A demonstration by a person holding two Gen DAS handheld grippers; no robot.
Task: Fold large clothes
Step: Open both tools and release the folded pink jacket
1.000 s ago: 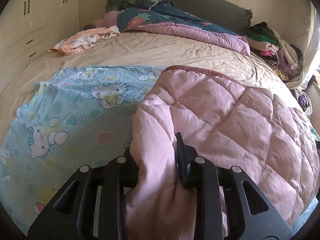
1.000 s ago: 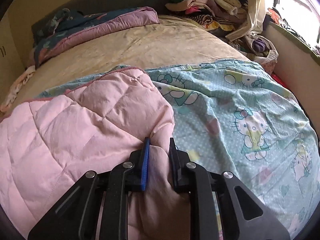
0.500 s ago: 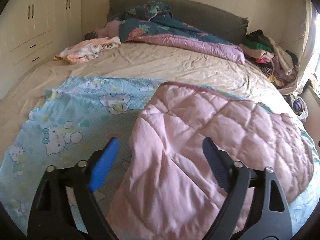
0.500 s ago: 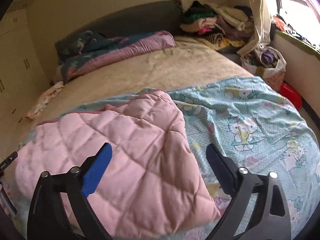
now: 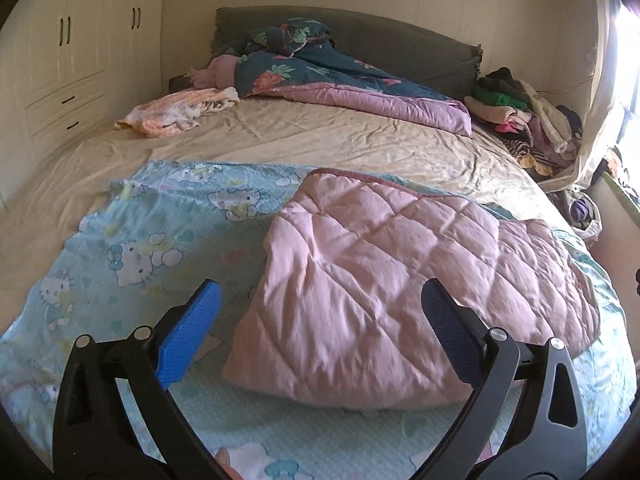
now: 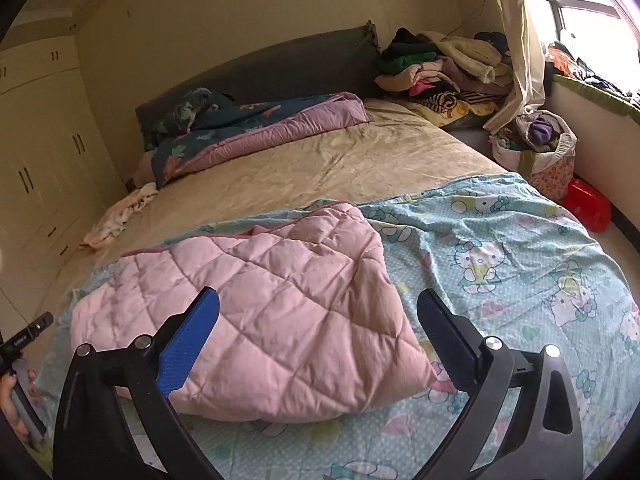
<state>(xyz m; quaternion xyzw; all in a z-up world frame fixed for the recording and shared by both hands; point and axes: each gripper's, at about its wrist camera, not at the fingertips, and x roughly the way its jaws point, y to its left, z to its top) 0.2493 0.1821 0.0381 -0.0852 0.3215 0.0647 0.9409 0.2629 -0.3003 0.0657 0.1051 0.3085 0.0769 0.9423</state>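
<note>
A pink quilted cover (image 5: 380, 280) lies folded over on a light blue cat-print sheet (image 5: 160, 248) spread across the near end of the bed. My left gripper (image 5: 320, 286) hovers above the pink cover's near left corner, its jaws opening wide, blue pads apart, nothing between them. In the right wrist view the same pink cover (image 6: 272, 312) rests on the blue sheet (image 6: 500, 260). My right gripper (image 6: 318, 293) hangs over its near right corner, jaws also opening, touching no cloth.
A beige bed sheet (image 5: 320, 140) stretches to a dark floral duvet (image 5: 320, 76) by the headboard. An orange-white garment (image 5: 176, 112) lies far left. Piled clothes (image 6: 440, 68), a full basket (image 6: 540, 148) and a red box (image 6: 586, 204) sit right. Cream wardrobes (image 5: 60, 60) line the left.
Both grippers were shut on the pink cover's near edge. They have let it go, opened wide and drawn back and upward, and the cover now lies flat.
</note>
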